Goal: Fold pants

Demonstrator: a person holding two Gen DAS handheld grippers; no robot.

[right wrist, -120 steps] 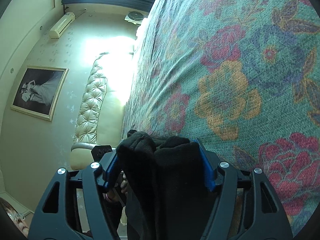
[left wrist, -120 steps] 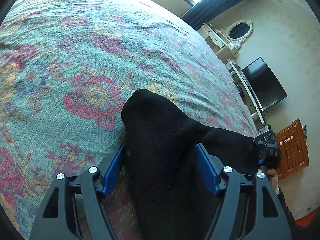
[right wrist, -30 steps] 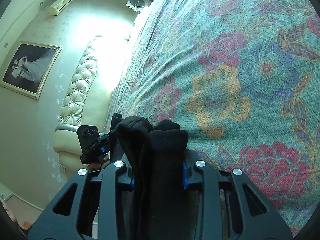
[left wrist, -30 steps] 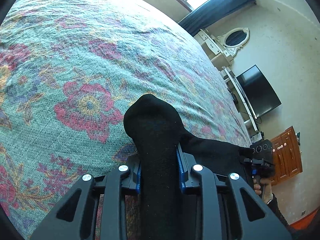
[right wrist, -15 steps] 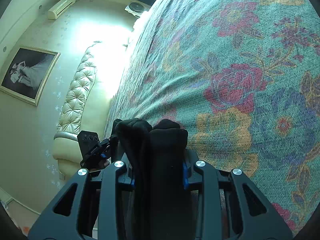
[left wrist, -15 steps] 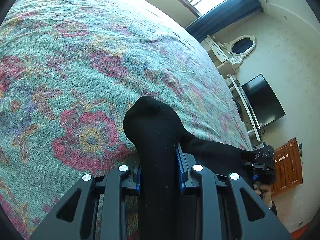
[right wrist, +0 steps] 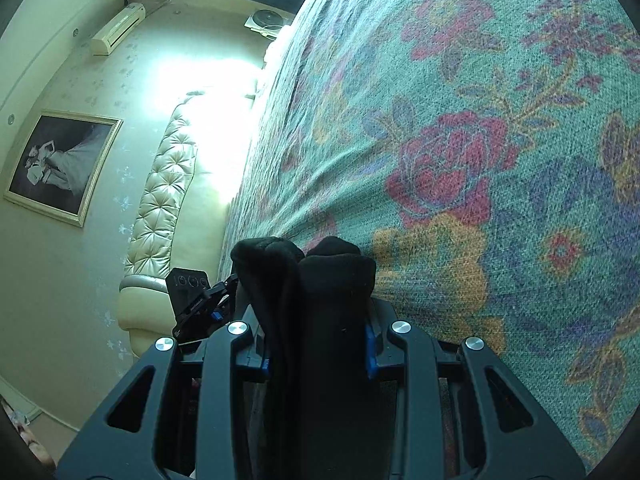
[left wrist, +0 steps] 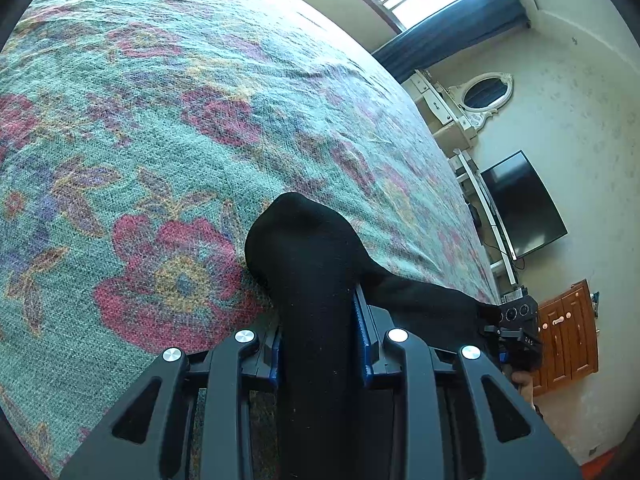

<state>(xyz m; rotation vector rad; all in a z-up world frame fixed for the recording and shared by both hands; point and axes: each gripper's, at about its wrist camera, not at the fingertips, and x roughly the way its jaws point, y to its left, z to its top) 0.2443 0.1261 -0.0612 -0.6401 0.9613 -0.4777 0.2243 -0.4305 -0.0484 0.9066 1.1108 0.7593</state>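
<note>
The black pants (left wrist: 312,280) are bunched between the blue pads of my left gripper (left wrist: 320,344), which is shut on them just above the floral bedspread (left wrist: 160,120). From there the cloth stretches right to the other gripper (left wrist: 516,332), held by a hand. In the right wrist view my right gripper (right wrist: 316,344) is shut on a thick fold of the same black pants (right wrist: 320,288). The left gripper (right wrist: 192,300) shows there at the left, beyond the cloth. Most of the pants hang hidden below both grippers.
The bedspread (right wrist: 480,120) fills most of both views. A padded cream headboard (right wrist: 160,208) and a framed picture (right wrist: 60,168) lie left in the right wrist view. A television (left wrist: 520,208), an oval mirror (left wrist: 484,92) and a wooden cabinet (left wrist: 568,332) stand beyond the bed.
Four seconds ago both grippers stood open around the pants; they have since closed on the cloth. Over the last second both have slid a little across the bedspread, still holding the cloth.
</note>
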